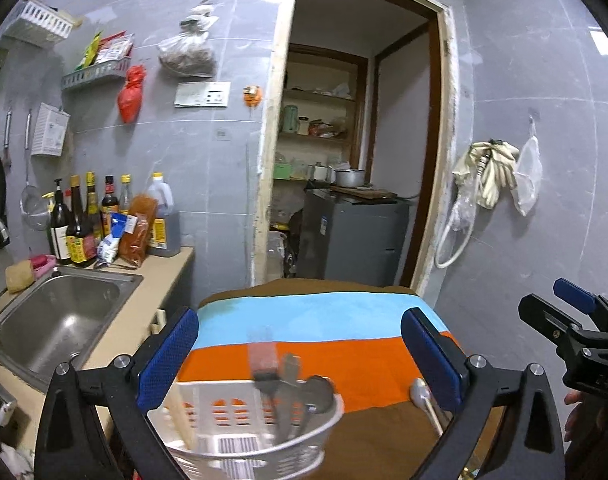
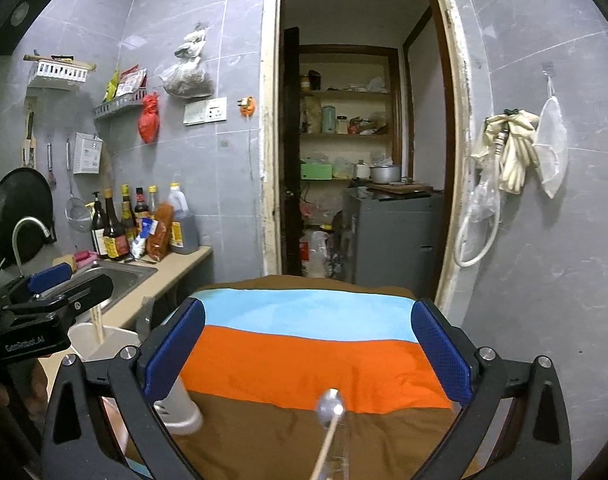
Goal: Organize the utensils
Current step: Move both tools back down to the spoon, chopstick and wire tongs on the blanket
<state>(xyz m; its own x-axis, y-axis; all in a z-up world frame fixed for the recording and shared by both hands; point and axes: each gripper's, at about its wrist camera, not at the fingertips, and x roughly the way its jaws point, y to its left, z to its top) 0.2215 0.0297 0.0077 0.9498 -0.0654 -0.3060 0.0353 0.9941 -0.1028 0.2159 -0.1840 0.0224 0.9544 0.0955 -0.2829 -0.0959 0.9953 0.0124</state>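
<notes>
A white slotted utensil basket (image 1: pixel 260 424) stands on the striped cloth of the table (image 1: pixel 324 320), low in the left wrist view, with several utensils (image 1: pixel 288 380) upright in it. My left gripper (image 1: pixel 300 356) is open above the basket, holding nothing. A spoon with a pale wooden handle (image 1: pixel 426 400) lies to the basket's right. In the right wrist view the same spoon (image 2: pixel 330 412) lies on the brown stripe, below my open, empty right gripper (image 2: pixel 308 348). The basket (image 2: pixel 104 340) shows at left with chopsticks in it.
A steel sink (image 1: pixel 60 316) and a counter with sauce bottles (image 1: pixel 80 224) are at the left. A doorway (image 1: pixel 356 140) to a pantry with a grey cabinet (image 1: pixel 360 236) lies beyond the table. Gloves and bags (image 1: pixel 492 172) hang on the right wall.
</notes>
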